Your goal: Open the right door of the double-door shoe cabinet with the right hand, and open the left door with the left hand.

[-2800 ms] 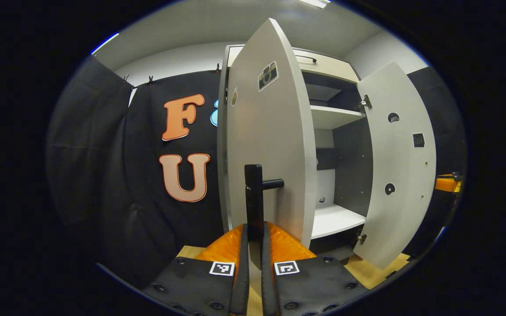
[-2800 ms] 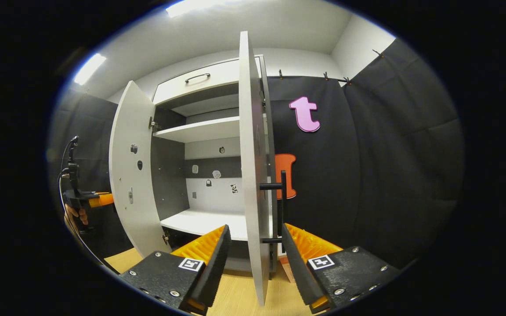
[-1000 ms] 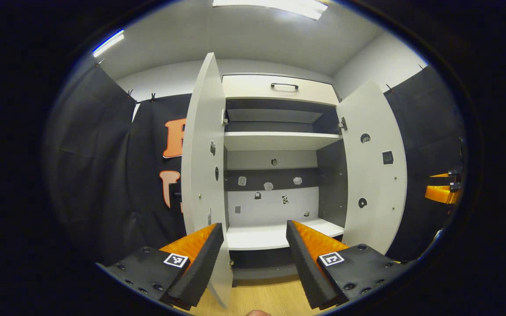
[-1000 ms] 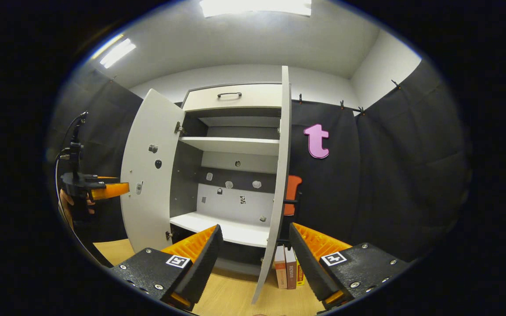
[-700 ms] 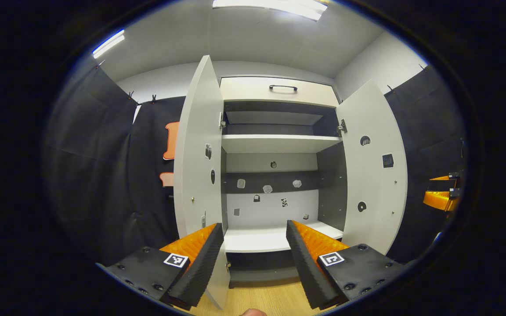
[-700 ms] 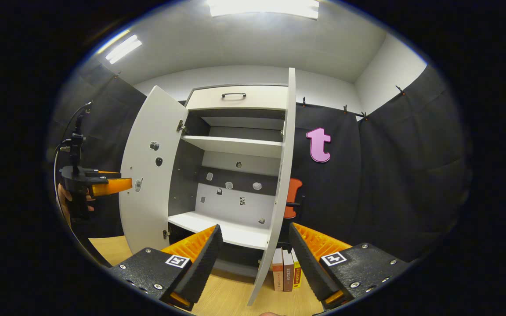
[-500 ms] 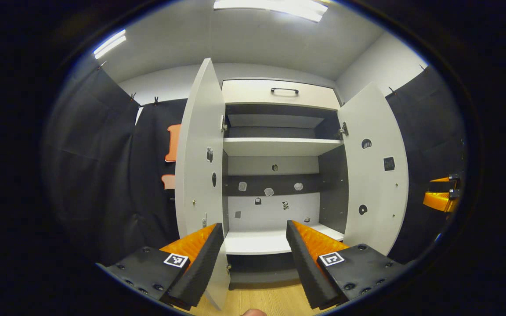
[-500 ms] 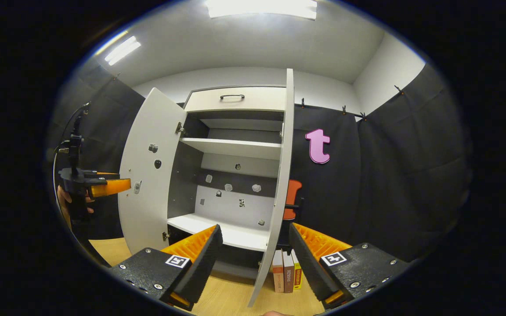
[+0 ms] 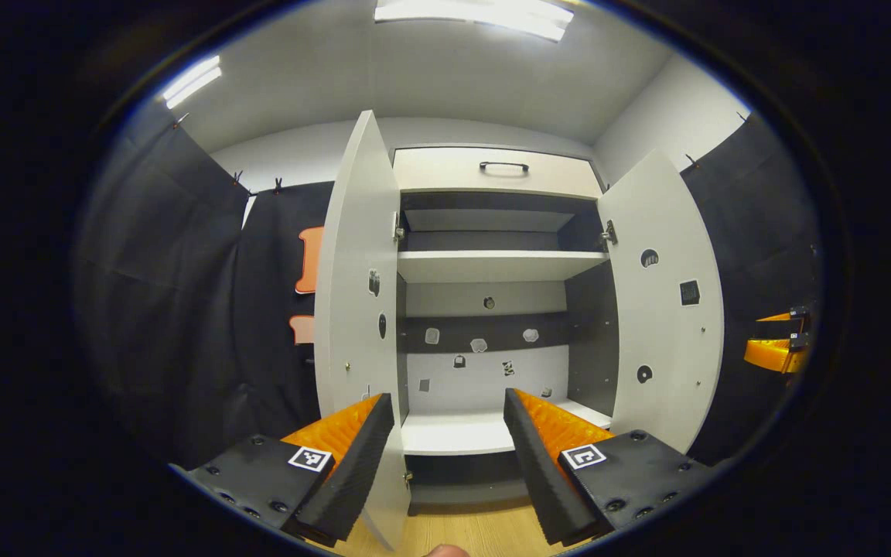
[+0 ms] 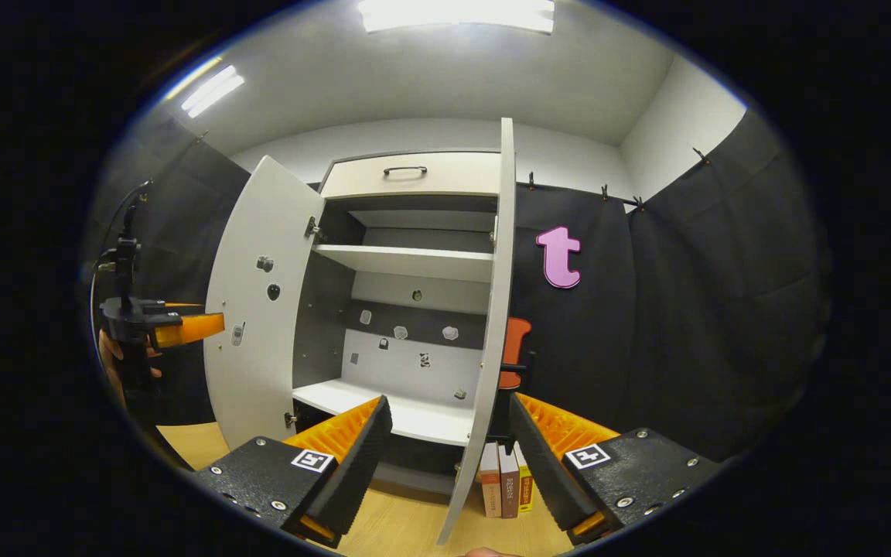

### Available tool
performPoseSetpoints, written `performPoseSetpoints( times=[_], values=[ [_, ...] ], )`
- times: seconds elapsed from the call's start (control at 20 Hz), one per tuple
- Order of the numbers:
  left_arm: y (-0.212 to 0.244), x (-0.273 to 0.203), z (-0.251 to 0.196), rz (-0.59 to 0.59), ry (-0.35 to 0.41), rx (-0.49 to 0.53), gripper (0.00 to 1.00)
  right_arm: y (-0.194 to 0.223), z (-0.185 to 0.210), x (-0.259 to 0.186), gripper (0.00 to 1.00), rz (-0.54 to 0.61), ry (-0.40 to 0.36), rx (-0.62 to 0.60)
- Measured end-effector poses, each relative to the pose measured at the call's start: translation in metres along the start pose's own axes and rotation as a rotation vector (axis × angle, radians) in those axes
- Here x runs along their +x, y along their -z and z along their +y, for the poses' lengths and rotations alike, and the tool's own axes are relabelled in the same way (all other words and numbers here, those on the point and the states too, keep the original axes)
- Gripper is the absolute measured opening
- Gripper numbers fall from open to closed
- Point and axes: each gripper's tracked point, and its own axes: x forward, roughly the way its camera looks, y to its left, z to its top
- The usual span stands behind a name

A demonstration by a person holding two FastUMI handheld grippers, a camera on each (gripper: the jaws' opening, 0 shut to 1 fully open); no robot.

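We are finding no readable text. We are seeing square coded markers on the left gripper (image 9: 445,441) fingers and right gripper (image 10: 449,441) fingers. Stickers inside the cabinet (image 9: 484,363) and spines of the books (image 10: 503,480) are showing too small to read.

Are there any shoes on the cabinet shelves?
No, the upper shelf and lower shelf hold no shoes.
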Motion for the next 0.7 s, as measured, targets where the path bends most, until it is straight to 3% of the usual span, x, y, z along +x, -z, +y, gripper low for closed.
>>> performPoseSetpoints(
  times=[0.15, 0.2, 0.7],
  values=[
    [-0.001, 0.001, 0.002, -0.004, -0.009, 0.002, 0.92, -0.002, 0.004, 0.003, 0.96, -0.004, -0.008, -0.001],
    [-0.002, 0.001, 0.004, -0.007, -0.014, 0.003, 0.93, -0.003, 0.005, 0.004, 0.93, -0.007, -0.008, -0.002],
    [-0.004, 0.001, 0.013, -0.023, -0.053, 0.005, 0.94, -0.007, 0.005, 0.005, 0.93, -0.025, -0.003, -0.007]
  ],
)
